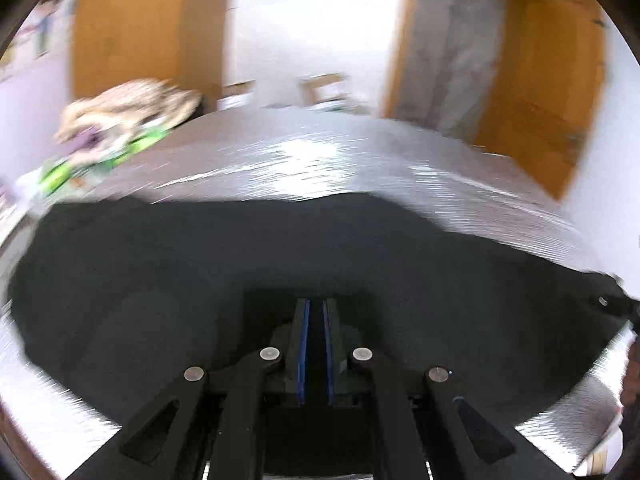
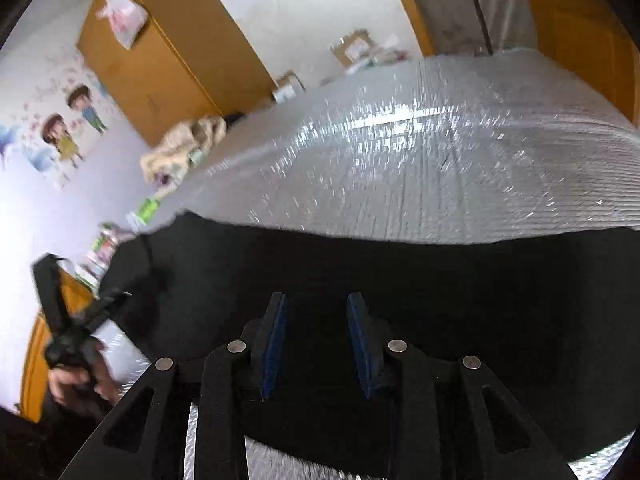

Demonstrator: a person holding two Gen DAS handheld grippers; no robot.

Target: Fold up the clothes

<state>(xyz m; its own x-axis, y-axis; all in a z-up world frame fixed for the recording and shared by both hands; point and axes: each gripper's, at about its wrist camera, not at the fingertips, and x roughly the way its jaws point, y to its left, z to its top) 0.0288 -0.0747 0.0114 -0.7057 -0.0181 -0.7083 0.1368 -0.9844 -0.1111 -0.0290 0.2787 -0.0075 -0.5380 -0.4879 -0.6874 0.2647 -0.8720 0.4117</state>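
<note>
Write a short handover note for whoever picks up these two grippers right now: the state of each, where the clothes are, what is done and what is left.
Left gripper: jaws nearly closed, over the black garment; the frames do not show cloth pinched between them.
Right gripper: jaws apart, nothing between the pads, above the same garment.
Black garment: spread across the near part of the silver padded surface, far edge uneven. Both views are blurred, so folds cannot be read.
Heap of light-coloured clothes: at the far left corner, unfolded.
Done: black garment laid out.
Left: probably fold it, then the heap.
</note>
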